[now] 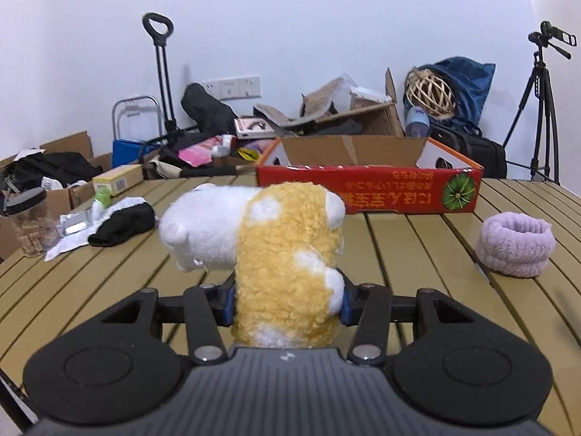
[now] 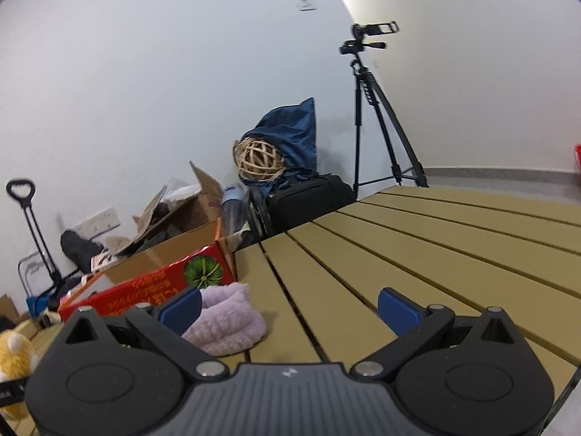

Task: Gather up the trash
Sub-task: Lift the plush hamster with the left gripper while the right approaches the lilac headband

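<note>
The plush [image 1: 287,254], a yellow and white toy, was clamped upright between the blue pads of our left gripper [image 1: 287,301], held above the near part of the slatted table [image 1: 417,254]. In the right wrist view we saw the same plush at the far left edge.

Beyond it stood the red box [image 1: 366,190], an open tray with cardboard-brown inner walls, set at the far edge of the table. We could not see its floor from either camera, so we could not tell what lay inside it.

To the right of the plush, well apart from it, the lilac band [image 1: 515,245] rested on the table near the box. Our right gripper [image 2: 288,309] stood spread wide with nothing between its pads; its left pad was just in front of the band.

At the left of the table lay a black cloth [image 1: 123,229], crumpled paper [image 1: 72,239] and a clear jar [image 1: 31,225] with something brownish in it.

Off the table, behind the box, an open carton [image 1: 363,116] held flattened cardboard and cloth scraps.
</note>
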Tool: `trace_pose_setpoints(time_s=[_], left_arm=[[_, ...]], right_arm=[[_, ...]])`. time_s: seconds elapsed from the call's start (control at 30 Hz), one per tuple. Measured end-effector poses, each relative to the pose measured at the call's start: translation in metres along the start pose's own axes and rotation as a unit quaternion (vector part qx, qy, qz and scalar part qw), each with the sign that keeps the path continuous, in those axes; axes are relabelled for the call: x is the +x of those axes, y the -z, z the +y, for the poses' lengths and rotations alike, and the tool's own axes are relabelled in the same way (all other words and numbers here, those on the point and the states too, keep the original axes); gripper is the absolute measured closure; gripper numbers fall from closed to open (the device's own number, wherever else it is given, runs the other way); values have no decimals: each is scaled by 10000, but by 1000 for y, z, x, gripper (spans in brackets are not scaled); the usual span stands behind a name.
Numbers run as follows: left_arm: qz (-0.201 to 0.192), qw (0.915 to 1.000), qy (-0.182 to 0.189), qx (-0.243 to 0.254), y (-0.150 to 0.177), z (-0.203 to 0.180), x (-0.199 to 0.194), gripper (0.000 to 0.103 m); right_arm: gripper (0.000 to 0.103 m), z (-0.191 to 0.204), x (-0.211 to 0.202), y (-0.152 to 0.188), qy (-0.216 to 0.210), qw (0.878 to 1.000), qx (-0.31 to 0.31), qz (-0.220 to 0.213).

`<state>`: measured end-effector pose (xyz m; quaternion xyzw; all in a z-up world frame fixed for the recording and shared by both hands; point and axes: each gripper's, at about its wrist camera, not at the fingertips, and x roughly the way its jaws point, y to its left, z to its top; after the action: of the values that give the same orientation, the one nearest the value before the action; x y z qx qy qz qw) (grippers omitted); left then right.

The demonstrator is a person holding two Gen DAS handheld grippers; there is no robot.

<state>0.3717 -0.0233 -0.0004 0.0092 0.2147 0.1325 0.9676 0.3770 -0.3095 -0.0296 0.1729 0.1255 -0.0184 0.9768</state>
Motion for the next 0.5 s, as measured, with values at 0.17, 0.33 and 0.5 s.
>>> trace_pose_setpoints(time_s=[0.17,0.33,0.5], left_arm=[[-8,9999,109,-125,3,14,2,53],[-12,9993,281,-228,-3,30,3,53],[-194,9994,188,-230,-7,47,-1,53]], right_arm=[[0,16,0,2,-235,9984,-462,215],[0,32,0,4,-295,9941,-988,350],[0,52,8,6,-318,9875,-1431,586]])
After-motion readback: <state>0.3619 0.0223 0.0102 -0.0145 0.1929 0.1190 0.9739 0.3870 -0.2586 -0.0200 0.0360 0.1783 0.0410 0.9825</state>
